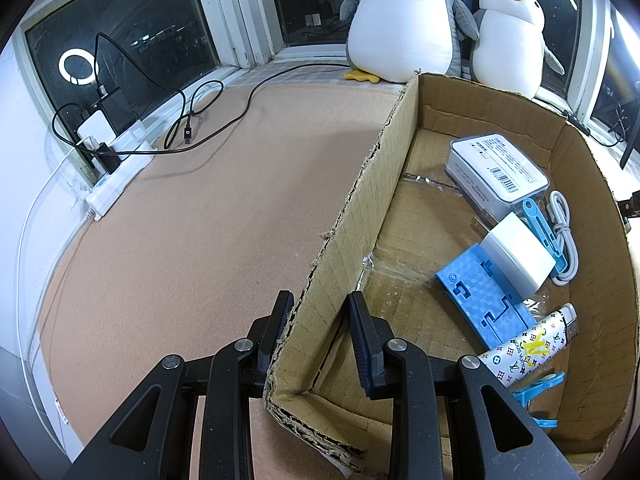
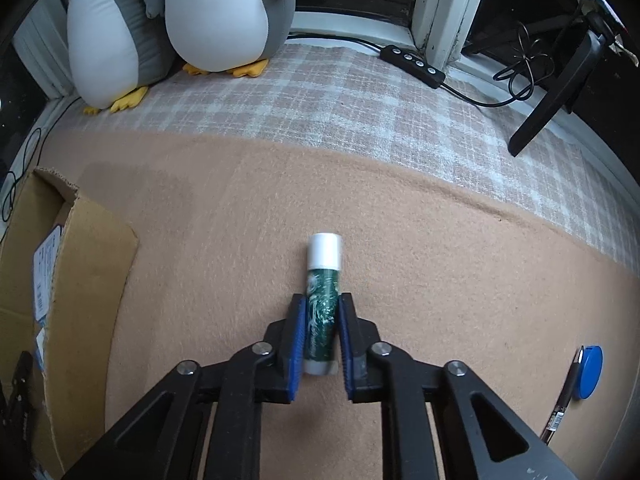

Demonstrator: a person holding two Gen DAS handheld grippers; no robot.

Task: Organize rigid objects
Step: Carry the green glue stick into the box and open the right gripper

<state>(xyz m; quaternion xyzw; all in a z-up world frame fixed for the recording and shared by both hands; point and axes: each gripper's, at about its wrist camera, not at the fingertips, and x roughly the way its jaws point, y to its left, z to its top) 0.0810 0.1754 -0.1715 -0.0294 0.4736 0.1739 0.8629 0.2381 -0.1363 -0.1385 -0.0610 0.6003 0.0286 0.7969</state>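
1. The left gripper (image 1: 320,312) has its jaws clamped on the near side wall of the cardboard box (image 1: 360,216), one pad outside and one inside.
2. Inside the box lie a white boxed item (image 1: 498,168), a white charger (image 1: 516,258), a blue phone stand (image 1: 484,300) and a patterned lighter (image 1: 532,346).
3. The right gripper (image 2: 322,328) has its jaws pressed on a green tube (image 2: 322,312) with a white cap, lying on the tan worktop (image 2: 440,260), right of the box.
4. A blue round object (image 2: 590,370) and a pen (image 2: 562,400) lie far right.
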